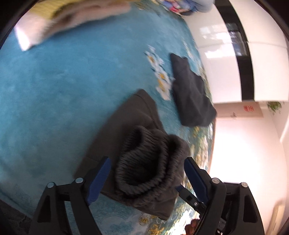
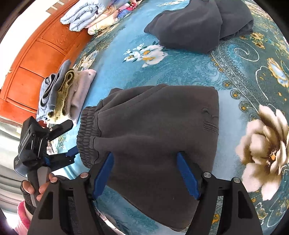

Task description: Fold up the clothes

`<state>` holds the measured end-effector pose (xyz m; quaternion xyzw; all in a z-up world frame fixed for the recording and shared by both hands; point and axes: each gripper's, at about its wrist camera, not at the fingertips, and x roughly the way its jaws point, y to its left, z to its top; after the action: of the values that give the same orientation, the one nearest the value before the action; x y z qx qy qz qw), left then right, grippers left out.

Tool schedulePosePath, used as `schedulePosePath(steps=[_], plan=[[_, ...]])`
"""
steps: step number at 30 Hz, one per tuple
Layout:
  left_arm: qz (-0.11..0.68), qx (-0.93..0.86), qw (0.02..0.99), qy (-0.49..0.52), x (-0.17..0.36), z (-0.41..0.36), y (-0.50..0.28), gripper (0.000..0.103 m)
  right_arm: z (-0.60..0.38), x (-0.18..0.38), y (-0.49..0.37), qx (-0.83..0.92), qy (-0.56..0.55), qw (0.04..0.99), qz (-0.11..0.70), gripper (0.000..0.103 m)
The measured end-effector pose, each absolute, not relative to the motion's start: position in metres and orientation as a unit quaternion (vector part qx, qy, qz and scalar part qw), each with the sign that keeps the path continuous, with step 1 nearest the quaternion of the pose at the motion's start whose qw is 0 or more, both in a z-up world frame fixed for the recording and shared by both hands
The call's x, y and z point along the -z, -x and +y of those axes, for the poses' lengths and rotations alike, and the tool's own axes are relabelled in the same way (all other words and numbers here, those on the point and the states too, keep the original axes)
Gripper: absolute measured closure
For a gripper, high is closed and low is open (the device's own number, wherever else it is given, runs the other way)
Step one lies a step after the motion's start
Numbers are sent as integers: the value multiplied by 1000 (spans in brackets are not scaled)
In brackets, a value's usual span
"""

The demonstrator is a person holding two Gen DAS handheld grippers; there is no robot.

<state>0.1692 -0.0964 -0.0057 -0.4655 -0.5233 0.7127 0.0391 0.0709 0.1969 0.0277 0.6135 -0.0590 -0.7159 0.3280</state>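
The grey-brown trousers (image 2: 155,137) lie folded on the teal floral bedspread (image 2: 207,72), filling the centre of the right wrist view; the elastic waistband (image 2: 88,133) sits at centre left. The right gripper (image 2: 145,171) has its blue fingers (image 2: 103,173) spread apart over the fabric near the lower edge, clamping nothing. In the left wrist view, the left gripper (image 1: 147,178) also stands with its fingers parted, the bunched ribbed waistband between them but not pinched. A dark folded garment (image 2: 198,23) rests at upper centre. A stack of folded clothes (image 2: 63,94) occupies centre left, and folded quilts (image 2: 94,14) lie at upper left. No container is visible.
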Motion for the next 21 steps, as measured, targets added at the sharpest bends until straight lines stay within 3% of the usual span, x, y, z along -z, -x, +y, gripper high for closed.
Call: schedulePosePath(steps=[2,12,15,21], plan=[[-505,-716,48,480,5,-87,-165,1,198,-27,-70,715,-614,328,-64,28],[-462,-714,36,525,16,-66,-150,1,197,-25,-69,715,-614,329,-63,28],[-444,-721,40,530,13,-57,-146,4,197,-26,-70,715,-614,328,-63,28],[-421,-738,26,527,5,-55,-149,21,200,-26,-69,716,-614,325,-71,28]])
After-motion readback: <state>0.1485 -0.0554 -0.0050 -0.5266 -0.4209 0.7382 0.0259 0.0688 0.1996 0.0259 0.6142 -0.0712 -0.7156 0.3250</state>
